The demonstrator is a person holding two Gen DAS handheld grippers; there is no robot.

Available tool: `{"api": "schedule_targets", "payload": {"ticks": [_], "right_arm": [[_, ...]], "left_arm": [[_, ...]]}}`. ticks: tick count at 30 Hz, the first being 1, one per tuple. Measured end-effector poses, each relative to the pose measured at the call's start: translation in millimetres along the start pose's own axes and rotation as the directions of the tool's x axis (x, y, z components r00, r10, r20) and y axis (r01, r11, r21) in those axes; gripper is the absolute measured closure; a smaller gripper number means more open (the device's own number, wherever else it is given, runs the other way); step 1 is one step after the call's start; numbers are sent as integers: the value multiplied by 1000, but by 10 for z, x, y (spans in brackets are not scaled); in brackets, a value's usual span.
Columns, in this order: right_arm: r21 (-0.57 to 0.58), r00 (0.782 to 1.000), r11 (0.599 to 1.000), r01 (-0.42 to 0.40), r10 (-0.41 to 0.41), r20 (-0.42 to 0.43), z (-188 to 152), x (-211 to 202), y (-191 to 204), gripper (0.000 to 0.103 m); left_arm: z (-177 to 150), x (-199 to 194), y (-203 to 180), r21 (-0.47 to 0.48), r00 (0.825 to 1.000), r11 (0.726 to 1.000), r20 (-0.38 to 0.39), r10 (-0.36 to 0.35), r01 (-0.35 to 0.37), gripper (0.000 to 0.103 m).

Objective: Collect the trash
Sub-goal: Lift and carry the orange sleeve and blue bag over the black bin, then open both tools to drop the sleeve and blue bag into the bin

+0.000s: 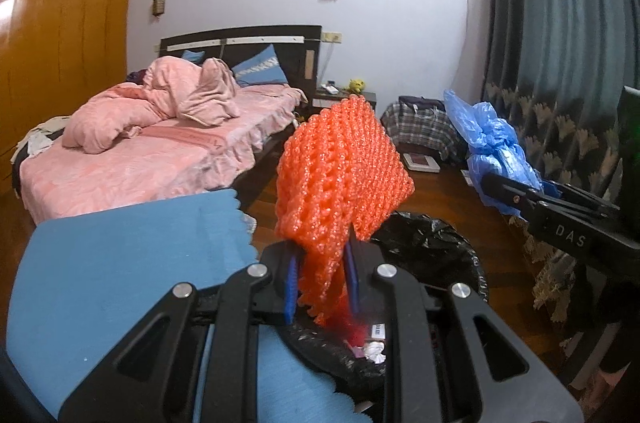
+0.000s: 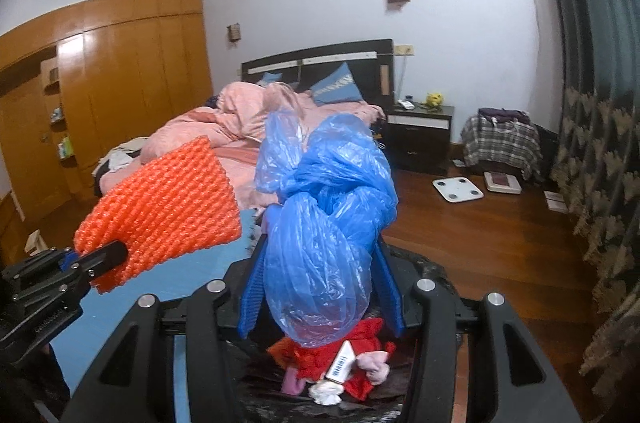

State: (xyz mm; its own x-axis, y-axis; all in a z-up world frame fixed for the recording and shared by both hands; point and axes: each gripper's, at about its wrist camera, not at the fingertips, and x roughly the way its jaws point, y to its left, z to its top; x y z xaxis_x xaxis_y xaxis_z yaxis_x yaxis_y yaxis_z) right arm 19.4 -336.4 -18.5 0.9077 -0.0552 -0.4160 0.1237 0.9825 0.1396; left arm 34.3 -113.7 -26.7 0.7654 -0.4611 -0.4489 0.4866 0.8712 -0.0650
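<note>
My left gripper [image 1: 320, 279] is shut on an orange foam net [image 1: 340, 171] and holds it above a bin lined with a black bag [image 1: 432, 243]. The net also shows at the left of the right wrist view [image 2: 168, 199]. My right gripper [image 2: 320, 283] is shut on a crumpled blue plastic bag [image 2: 324, 215], held over the same bin [image 2: 424, 265]. That bag shows at the right of the left wrist view [image 1: 496, 151]. Inside the bin lie red, pink and white scraps of trash [image 2: 340, 359].
A blue mat [image 1: 120, 263] lies left of the bin. A bed with pink bedding [image 1: 132, 151] stands behind it. A nightstand [image 2: 420, 131], a plaid bag [image 2: 500, 139], a white scale [image 2: 458, 189] and dark curtains [image 2: 600, 143] are on the right.
</note>
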Motion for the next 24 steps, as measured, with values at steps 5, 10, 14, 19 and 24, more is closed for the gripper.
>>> {"api": "schedule_targets", "payload": {"ticks": [5,10,14,19,24], "right_arm": [[9,999,999,31,-31,-44,-89,172,-149,54],[12,994,998,56,-55,-95,-216,381,-262,54],[14,989,998,60,-58,-136,-326,552,-360,50],[9,980,995,102,-99,-173,-451,656,-437,26],[17,977,992,126,-121,-175,-507,614,-494,7]], "left_arm": [[-51,327,-111,17,999,999,-46,-28,29,84],[-148,692,-187,25,994,999,-103,-44,47,84],[-183,917,-217,22,988,997,-140,-66,69,77],[-279,1102,-131,-24,972,993,-202,-119,116,45],[-390,1013,30,-29,975,996,-205,-86,82,32]]}}
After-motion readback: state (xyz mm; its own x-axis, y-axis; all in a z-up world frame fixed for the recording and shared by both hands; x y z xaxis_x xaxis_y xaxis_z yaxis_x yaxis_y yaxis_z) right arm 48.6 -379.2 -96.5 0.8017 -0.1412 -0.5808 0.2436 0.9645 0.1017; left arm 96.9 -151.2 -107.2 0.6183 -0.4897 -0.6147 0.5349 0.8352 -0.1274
